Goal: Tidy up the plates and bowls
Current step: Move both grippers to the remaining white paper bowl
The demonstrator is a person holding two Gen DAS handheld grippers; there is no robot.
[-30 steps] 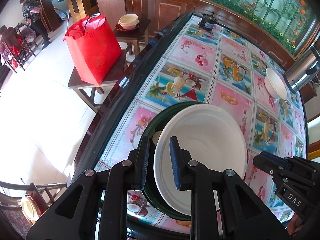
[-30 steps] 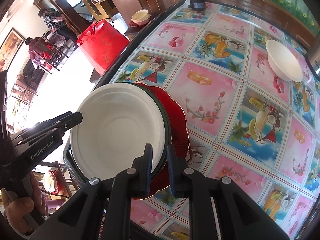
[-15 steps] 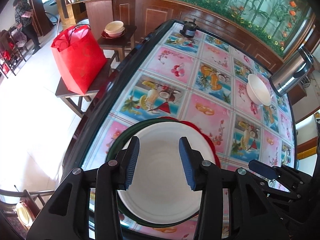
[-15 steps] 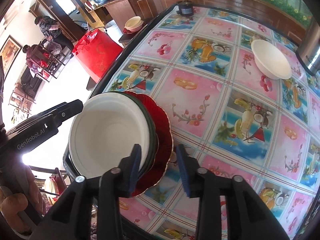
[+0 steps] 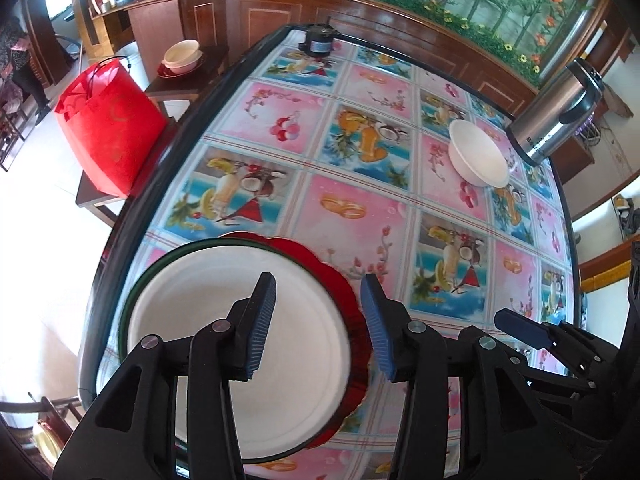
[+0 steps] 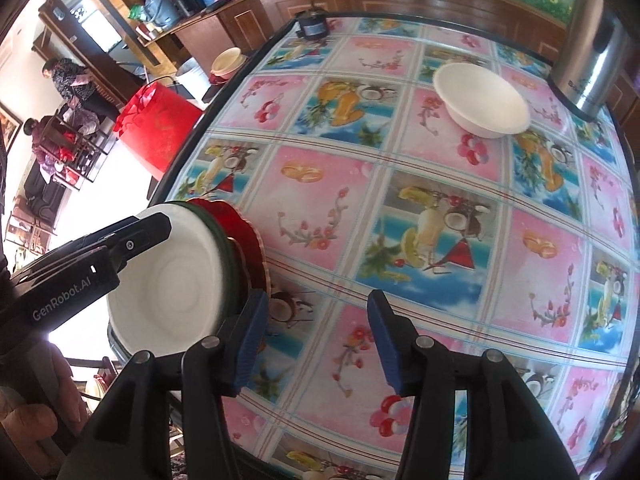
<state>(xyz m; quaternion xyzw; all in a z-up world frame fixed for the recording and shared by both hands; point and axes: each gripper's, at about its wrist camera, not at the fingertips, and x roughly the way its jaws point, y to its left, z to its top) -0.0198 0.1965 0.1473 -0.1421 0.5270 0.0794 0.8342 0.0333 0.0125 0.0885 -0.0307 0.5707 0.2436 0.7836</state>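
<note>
Under my left gripper (image 5: pixel 318 320) the white plate (image 5: pixel 280 344) sits stacked on green and red plates — released. Both sets of fingers are opening, holding nothing. Beyond my right gripper (image 6: pixel 318 334), far across the surface (image 6: pixel 360 200), the white bowl (image 6: pixel 482 100) waits — next, I reckon.

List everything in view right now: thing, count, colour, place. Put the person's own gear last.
white plate: 1, white, top of the stack at the table's near left edge
green plate: 1, dark green, under the white plate
red plate: 1, red, scalloped, bottom of the stack
white bowl: 1, white, far right of the table
table: 1, fruit-print cover, dark rim
metal flask: 1, steel, beside the bowl
small black device: 1, far table edge
red bag: 1, on a stool left of the table
cream bowls: stacked on a side stool
left gripper: black, blue pads, jaws opening, nothing between
right gripper: same, jaws opening, nothing between
</note>
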